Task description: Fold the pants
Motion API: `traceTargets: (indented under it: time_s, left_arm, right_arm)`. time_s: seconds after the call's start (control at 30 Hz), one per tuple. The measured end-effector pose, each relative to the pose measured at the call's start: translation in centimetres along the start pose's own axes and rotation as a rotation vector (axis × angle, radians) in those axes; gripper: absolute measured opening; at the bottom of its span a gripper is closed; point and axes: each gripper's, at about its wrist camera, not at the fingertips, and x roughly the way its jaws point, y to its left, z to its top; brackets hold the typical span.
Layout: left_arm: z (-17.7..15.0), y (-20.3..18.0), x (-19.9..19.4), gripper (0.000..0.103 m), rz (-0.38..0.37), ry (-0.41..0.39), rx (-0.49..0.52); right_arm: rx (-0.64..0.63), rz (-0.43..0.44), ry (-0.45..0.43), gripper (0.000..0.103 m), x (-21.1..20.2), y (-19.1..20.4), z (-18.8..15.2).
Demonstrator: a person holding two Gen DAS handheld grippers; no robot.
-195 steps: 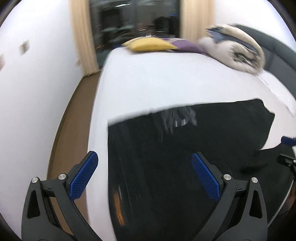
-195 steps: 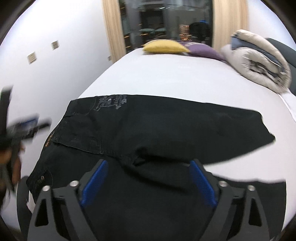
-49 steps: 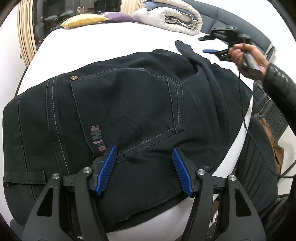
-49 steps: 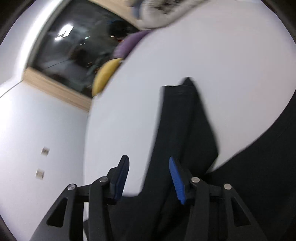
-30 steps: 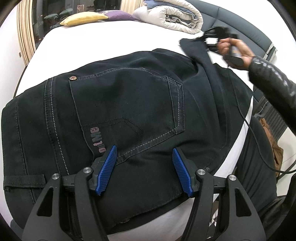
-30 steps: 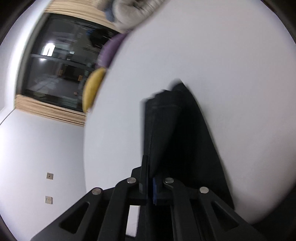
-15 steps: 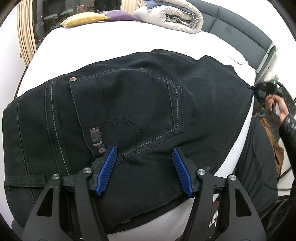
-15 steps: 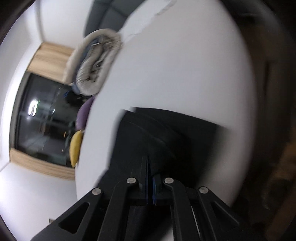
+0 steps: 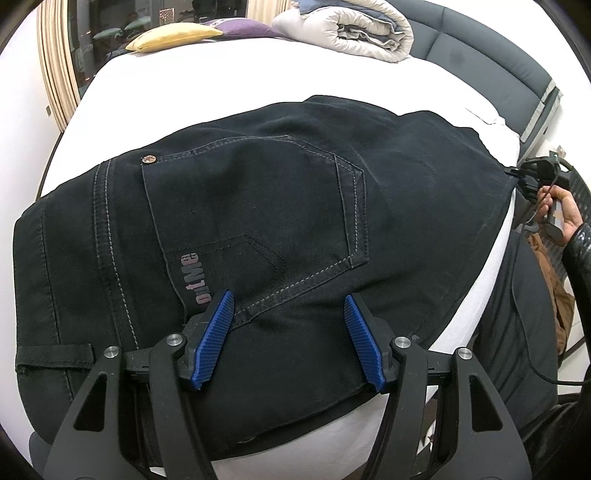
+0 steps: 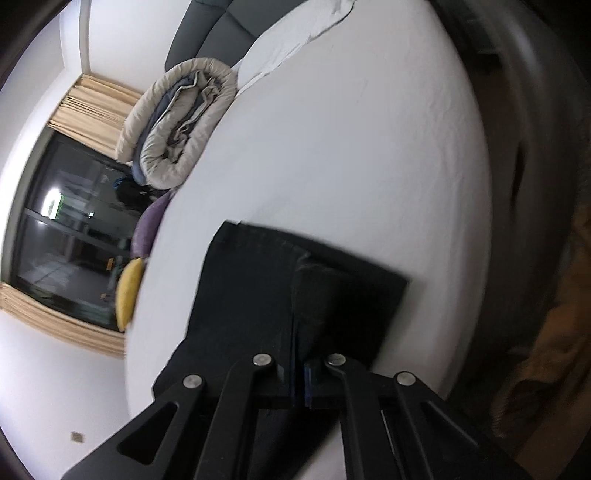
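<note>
Pants (image 9: 258,229) lengthwise across bed (image 9: 221,85), hem end pinched in right tool (image 10: 300,373), left tool (image 9: 286,339) half-open, empty.

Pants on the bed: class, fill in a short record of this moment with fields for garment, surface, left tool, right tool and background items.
garment: black pants, back pocket facing up, spread across the bed
surface: white bed
left tool: left tool open, pads apart above the pants near the pocket
right tool: right tool shut on a fold of the pants at their edge near the bed's side
background items: yellow pillow, purple pillow, rolled duvet
</note>
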Motion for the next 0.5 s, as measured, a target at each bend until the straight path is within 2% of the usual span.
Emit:
traceTargets:
  time_s: [0.3,0.5]
  left_arm:
    - [0.0,-0.1,0.1,0.061,-0.005,-0.003,0.000]
    - [-0.2,0.3,-0.1,0.061,-0.007,-0.011,-0.005]
  right_arm:
    - [-0.149,-0.159,-0.026,0.002,-0.1,1.4,0.3]
    - [-0.229,-0.162,-0.013,0.003,1.2,2.3,0.9]
